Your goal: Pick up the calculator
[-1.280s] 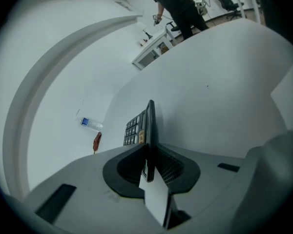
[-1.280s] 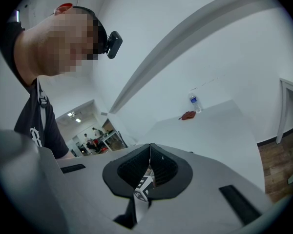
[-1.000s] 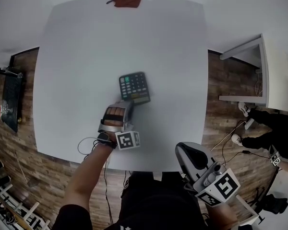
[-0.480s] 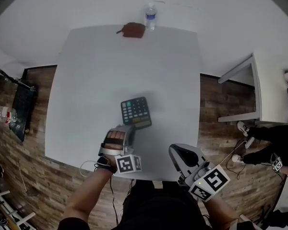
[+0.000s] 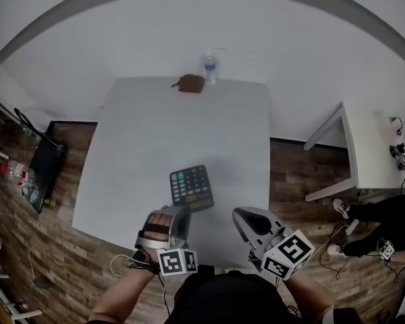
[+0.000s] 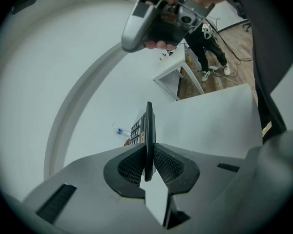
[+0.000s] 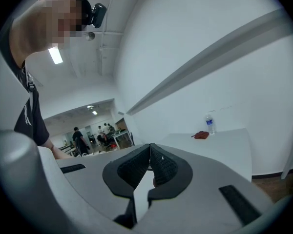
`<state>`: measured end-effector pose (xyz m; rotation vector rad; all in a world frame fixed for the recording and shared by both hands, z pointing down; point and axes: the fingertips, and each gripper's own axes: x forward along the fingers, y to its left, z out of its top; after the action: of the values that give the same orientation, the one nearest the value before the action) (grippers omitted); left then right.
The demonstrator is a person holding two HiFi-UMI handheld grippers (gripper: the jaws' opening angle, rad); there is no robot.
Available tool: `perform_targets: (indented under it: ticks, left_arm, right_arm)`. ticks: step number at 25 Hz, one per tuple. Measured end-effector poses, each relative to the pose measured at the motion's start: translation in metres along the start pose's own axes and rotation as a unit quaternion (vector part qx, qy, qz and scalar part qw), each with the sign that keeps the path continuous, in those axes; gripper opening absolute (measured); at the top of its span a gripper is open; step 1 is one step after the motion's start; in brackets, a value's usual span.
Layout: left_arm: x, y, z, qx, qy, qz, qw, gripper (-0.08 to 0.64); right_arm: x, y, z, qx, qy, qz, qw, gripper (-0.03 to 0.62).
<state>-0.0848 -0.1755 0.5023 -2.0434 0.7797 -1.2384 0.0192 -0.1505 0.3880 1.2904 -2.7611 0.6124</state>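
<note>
The left gripper hides the calculator's near end; far brown thing perhaps cloth.

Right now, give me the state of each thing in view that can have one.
Calculator: keys up, clamped by its near edge, raised off the table.
Left tongs: shut on the calculator.
Right tongs: shut, empty.
Water bottle: upright at the table's far edge.
Brown item: lying flat beside the bottle.
</note>
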Motion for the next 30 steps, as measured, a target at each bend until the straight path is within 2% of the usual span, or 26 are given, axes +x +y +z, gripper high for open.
perform_targets:
  ticks: [11, 20, 30]
  left_arm:
    - [-0.074, 0.021, 0.056, -0.022, -0.007, 0.038, 0.9990, 0.046]
    - [-0.142, 0.033, 0.098, -0.058, -0.032, 0.070, 0.9953, 0.048]
    - [-0.187, 0.031, 0.130, -0.088, -0.042, 0.087, 0.9915, 0.048]
  right_arm:
    - [-0.039, 0.015, 0.026, -0.041, -0.026, 0.039, 0.998, 0.014]
    - [-0.065, 0.037, 0.043, -0.074, -0.044, 0.072, 0.994, 0.014]
    - [-0.078, 0.042, 0.046, -0.088, -0.044, 0.086, 0.991, 0.014]
